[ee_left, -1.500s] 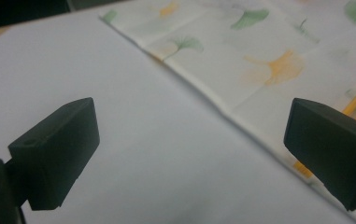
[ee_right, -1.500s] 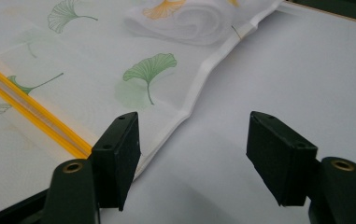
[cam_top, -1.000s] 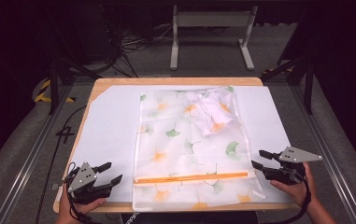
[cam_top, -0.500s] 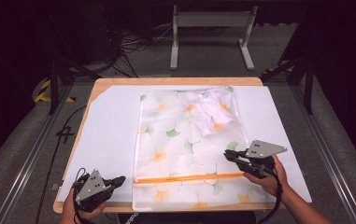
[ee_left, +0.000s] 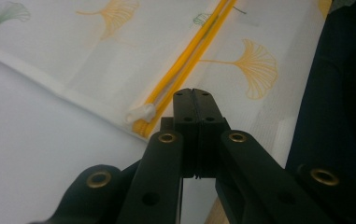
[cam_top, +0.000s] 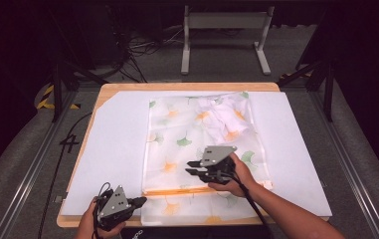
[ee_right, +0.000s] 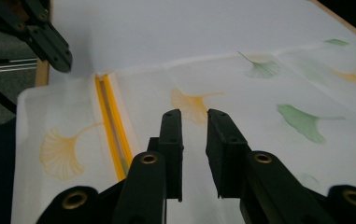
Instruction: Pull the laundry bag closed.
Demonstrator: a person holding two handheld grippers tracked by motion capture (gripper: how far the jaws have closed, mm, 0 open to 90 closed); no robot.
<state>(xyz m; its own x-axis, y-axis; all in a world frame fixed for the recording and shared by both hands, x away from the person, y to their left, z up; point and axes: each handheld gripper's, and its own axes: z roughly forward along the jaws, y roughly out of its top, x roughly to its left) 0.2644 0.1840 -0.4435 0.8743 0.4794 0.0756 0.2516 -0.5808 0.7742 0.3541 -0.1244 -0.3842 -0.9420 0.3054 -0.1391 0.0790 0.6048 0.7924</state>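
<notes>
Dark surroundings close in on a wooden table [cam_top: 187,86] covered by a white sheet [cam_top: 112,149]; grey carpet runs around it, with cables and a pale metal stand [cam_top: 224,35] on the floor at twelve o'clock.

Lying lengthwise down the middle of the sheet is a translucent zip bag [cam_top: 177,129], printed with orange and green ginkgo leaves, thin and slightly glossy. White crumpled cloth [cam_top: 224,117] shows through it toward one o'clock. An orange zip track [cam_top: 177,189] crosses the bag near its six o'clock end, with a white slider [ee_left: 140,112] at the track's nine o'clock end.

The left gripper [cam_top: 138,201] sits at the table's seven o'clock corner, its black jaws pressed flat together with no gap. Its tips rest at the bag's edge just beside the slider; whether they pinch the film I cannot tell.

The right gripper [cam_top: 191,167] hovers over the bag near the middle, pointing toward nine o'clock. Its jaws stand a narrow slot apart, having just been opening a little, with nothing between them; the printed film lies below. A grey three-cornered plate tops each gripper, and the jaw links are matte black with brass rivets.
</notes>
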